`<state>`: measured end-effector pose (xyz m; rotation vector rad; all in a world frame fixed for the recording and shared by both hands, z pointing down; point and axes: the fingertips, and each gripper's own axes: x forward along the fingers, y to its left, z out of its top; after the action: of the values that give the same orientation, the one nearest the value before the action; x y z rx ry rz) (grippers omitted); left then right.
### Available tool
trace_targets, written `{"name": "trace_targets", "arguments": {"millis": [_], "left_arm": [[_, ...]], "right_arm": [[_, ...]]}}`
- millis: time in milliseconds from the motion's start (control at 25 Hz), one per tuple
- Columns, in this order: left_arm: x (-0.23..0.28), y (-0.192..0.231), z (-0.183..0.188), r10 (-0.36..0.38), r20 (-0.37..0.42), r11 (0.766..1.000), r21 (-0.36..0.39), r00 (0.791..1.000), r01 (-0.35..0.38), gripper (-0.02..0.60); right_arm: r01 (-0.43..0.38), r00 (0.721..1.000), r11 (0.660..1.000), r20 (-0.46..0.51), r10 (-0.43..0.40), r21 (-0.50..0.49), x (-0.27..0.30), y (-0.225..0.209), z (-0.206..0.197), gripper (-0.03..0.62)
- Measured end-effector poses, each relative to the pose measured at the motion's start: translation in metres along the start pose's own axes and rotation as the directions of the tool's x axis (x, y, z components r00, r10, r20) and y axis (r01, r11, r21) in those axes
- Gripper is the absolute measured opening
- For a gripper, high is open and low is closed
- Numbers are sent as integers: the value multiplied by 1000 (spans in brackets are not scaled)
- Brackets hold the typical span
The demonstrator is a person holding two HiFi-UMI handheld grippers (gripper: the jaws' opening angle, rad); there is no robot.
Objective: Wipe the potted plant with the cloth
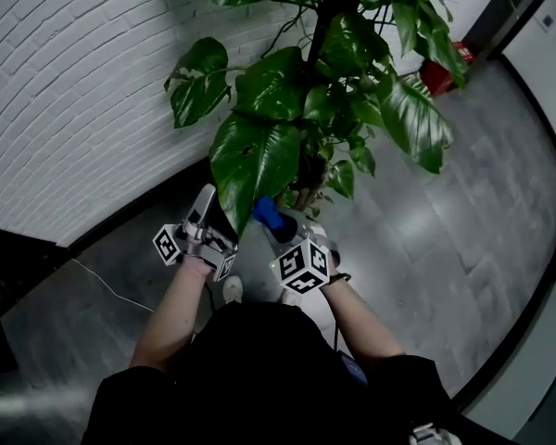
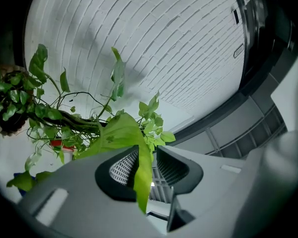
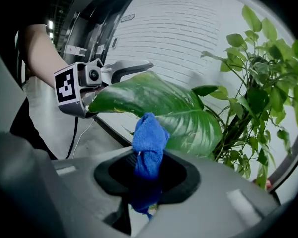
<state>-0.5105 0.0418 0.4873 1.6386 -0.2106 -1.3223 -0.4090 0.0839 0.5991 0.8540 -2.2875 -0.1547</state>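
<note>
The potted plant (image 1: 352, 54) rises in front of me with broad green leaves. Its lowest big leaf (image 1: 255, 160) hangs toward me. My left gripper (image 1: 215, 213) is shut on that leaf's tip, and the thin leaf blade (image 2: 141, 175) runs down between the ribbed pads. My right gripper (image 1: 280, 225) is shut on a bunched blue cloth (image 1: 267, 213) just right of the leaf. In the right gripper view the cloth (image 3: 149, 143) sticks up from the jaws right at the leaf's (image 3: 159, 103) underside, with the left gripper (image 3: 114, 73) beyond it.
A white brick wall (image 1: 65, 82) curves along the left with a dark skirting at its foot. A thin white cable (image 1: 111, 290) lies on the grey floor. A red object (image 1: 440, 72) stands behind the plant. My own body fills the bottom of the head view.
</note>
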Motion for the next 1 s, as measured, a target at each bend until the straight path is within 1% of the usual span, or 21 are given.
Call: {"name": "trace_targets", "arguments": {"millis": [120, 240, 360, 440, 600, 760, 1000], "left_arm": [[1, -2, -1, -6, 4, 1000, -1, 1000, 6, 98], [2, -5, -1, -19, 16, 1000, -5, 1000, 19, 98], [2, -7, 0, -27, 25, 1000, -4, 999, 27, 98], [1, -8, -1, -29, 30, 1000, 0, 999, 29, 98], [-3, -12, -8, -22, 39, 1000, 18, 999, 21, 98], [-8, -19, -22, -14, 39, 999, 47, 999, 13, 98], [-25, -32, -32, -15, 71, 997, 76, 997, 10, 98]], "right_arm": [[-34, 999, 999, -4, 34, -28, 0, 12, -1, 106], [-67, 998, 995, -14, 66, -79, -2, 22, -4, 106], [-84, 996, 987, -28, 81, -135, -4, 29, -7, 106], [-91, 996, 984, -33, 87, -153, -8, 32, -10, 106], [-115, 993, 981, -35, 111, -159, -17, 39, -19, 106], [-145, 989, 979, -17, 144, -140, -20, 45, -24, 106], [-201, 979, 971, -12, 201, -132, -24, 66, -31, 106]]}}
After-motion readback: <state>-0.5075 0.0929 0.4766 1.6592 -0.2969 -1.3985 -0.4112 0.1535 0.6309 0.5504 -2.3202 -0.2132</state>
